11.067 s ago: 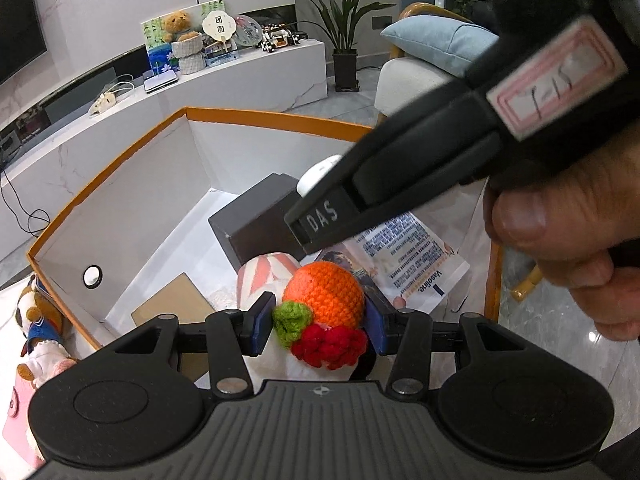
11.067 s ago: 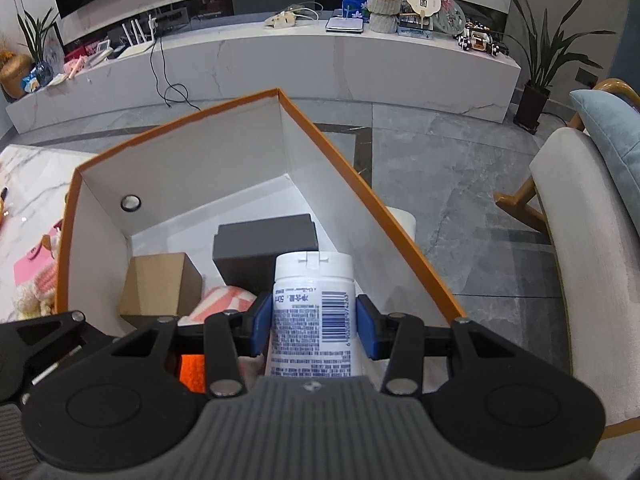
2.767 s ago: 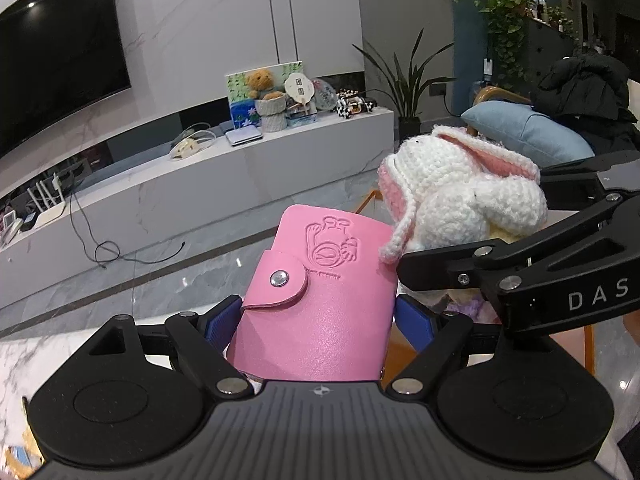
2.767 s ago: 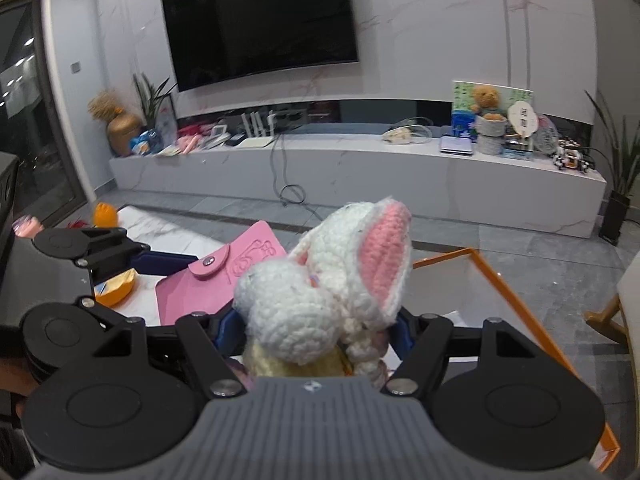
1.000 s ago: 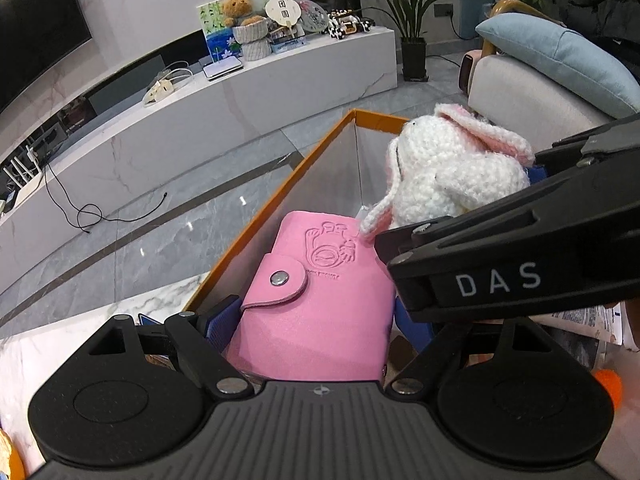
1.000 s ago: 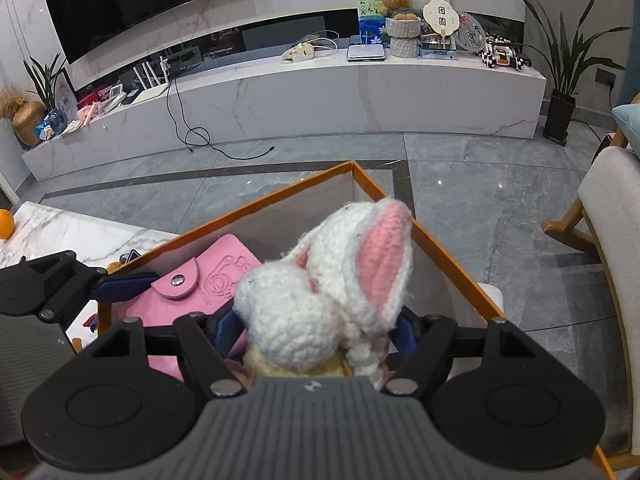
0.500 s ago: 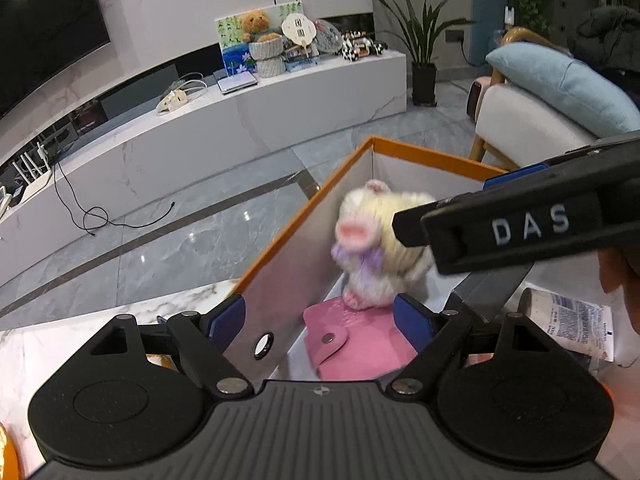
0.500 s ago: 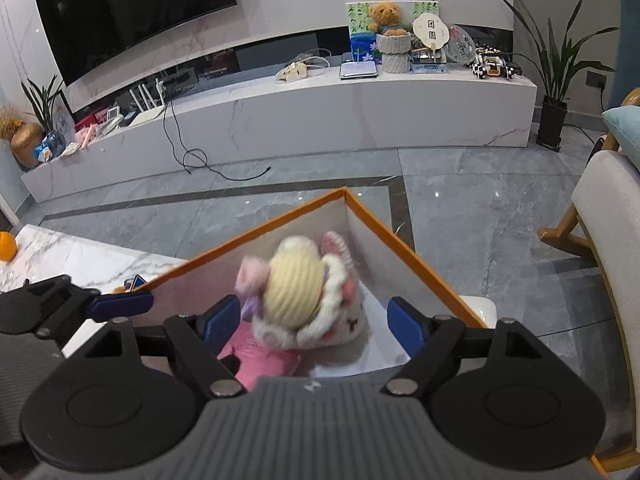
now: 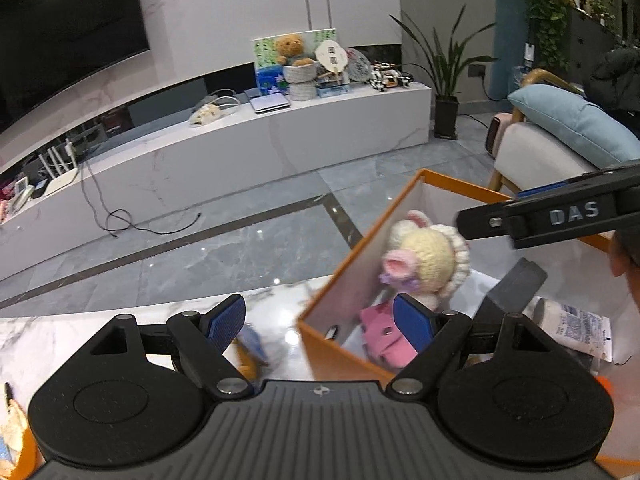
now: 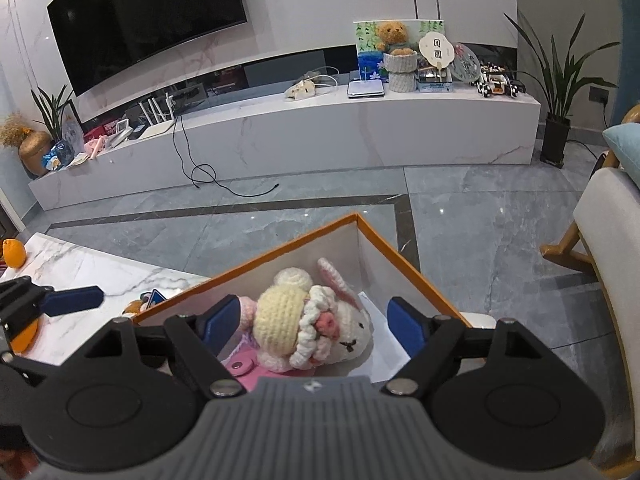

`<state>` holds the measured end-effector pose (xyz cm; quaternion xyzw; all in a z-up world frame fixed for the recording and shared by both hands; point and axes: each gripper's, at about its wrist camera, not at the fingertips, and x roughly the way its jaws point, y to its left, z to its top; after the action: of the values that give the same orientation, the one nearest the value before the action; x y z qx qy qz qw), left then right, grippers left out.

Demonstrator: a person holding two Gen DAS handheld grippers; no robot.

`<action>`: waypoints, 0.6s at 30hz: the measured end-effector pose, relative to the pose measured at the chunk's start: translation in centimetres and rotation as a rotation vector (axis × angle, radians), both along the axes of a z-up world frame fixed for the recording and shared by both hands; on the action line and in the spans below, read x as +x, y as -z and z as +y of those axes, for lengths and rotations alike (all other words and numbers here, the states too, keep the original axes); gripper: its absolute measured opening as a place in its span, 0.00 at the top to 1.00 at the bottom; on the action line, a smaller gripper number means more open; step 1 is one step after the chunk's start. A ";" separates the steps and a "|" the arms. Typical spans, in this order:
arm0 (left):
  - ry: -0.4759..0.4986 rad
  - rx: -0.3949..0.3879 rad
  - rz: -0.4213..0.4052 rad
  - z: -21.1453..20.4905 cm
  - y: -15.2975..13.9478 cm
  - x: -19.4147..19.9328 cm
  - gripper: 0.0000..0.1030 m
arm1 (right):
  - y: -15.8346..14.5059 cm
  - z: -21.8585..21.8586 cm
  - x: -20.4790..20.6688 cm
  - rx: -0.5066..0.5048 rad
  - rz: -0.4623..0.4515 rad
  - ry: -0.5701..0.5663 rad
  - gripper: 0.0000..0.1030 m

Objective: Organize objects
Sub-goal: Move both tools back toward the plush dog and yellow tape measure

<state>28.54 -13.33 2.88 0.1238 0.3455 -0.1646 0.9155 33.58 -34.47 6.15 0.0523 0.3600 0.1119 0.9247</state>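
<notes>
Two drops just landed: the crochet bunny (image 10: 320, 320) and the pink card holder (image 9: 386, 340), both gripped a second ago, now lie inside the orange-rimmed box (image 10: 280, 250), bunny on its side on top of the card holder near the far corner. Left gripper (image 9: 320, 320) jaws spread wide, nothing between them; it has pulled back and up toward the marble tabletop (image 10: 92, 264), with the box edge under its right pad. Right gripper (image 10: 308, 320) jaws released too, hovering just above the bunny, no contact.

Meaning for the task: these two items look done; both hands are free for the next pick. An orange (image 10: 14, 254) and some small items remain on the tabletop at left, likely next.

Also in the box: a dark grey box (image 9: 516, 284) and a white bottle (image 9: 568, 324) lying flat.

Writing: "DAS" in white on the right gripper's finger in the left wrist view. The bottle's label has blue print, too small to read.
</notes>
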 end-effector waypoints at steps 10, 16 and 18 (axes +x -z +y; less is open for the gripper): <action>-0.082 0.007 -0.005 5.4 0.2 0.1 0.07 | -1.4 1.1 -1.3 -0.011 -0.071 -0.053 0.21; -0.125 0.018 0.021 7.8 1.5 0.2 0.07 | -2.1 2.7 -2.7 -0.042 -0.124 -0.115 0.21; -0.135 0.018 0.028 8.3 1.9 0.1 0.07 | -2.3 3.4 -3.1 -0.060 -0.138 -0.141 0.21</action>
<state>28.59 -5.01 1.03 0.1061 0.3673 -0.1014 0.9185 30.45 -31.10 8.42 -0.0088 0.3014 0.1690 0.9384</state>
